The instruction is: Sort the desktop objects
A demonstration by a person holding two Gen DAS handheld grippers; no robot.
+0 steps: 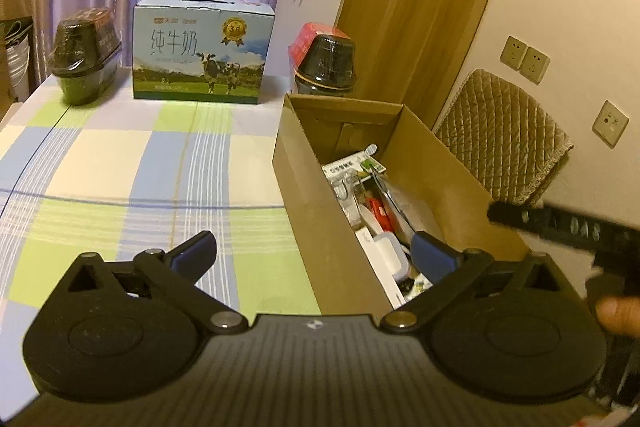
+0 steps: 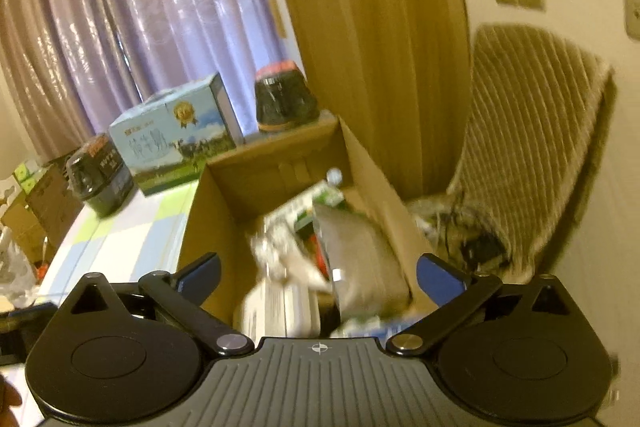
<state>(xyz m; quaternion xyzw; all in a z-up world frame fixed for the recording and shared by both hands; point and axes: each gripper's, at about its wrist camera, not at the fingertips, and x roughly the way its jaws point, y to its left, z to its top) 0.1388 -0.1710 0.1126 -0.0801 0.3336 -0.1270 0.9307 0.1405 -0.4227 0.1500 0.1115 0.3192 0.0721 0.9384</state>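
Note:
An open cardboard box [image 1: 304, 195] stands on the right side of the checked tablecloth [image 1: 132, 167]. Inside it lie several small items: packaged goods, a red object [image 1: 378, 209], a white block [image 1: 388, 249]. My left gripper [image 1: 316, 255] is open and empty, straddling the box's near left wall. In the right wrist view the same cardboard box [image 2: 208, 227] is blurred. My right gripper [image 2: 318, 277] hangs open over the box's contents with nothing between its fingers. The right gripper's black body [image 1: 568, 227] shows at the right edge of the left wrist view, with a fingertip of a hand [image 1: 616, 311] below it.
At the table's far edge stand a blue milk carton box [image 1: 200, 51] and two dark shrink-wrapped containers [image 1: 86, 57] [image 1: 326, 65]. A quilted chair back [image 1: 504, 143] and a wooden door [image 1: 420, 7] lie to the right. Cardboard boxes [image 2: 44, 211] sit left of the table.

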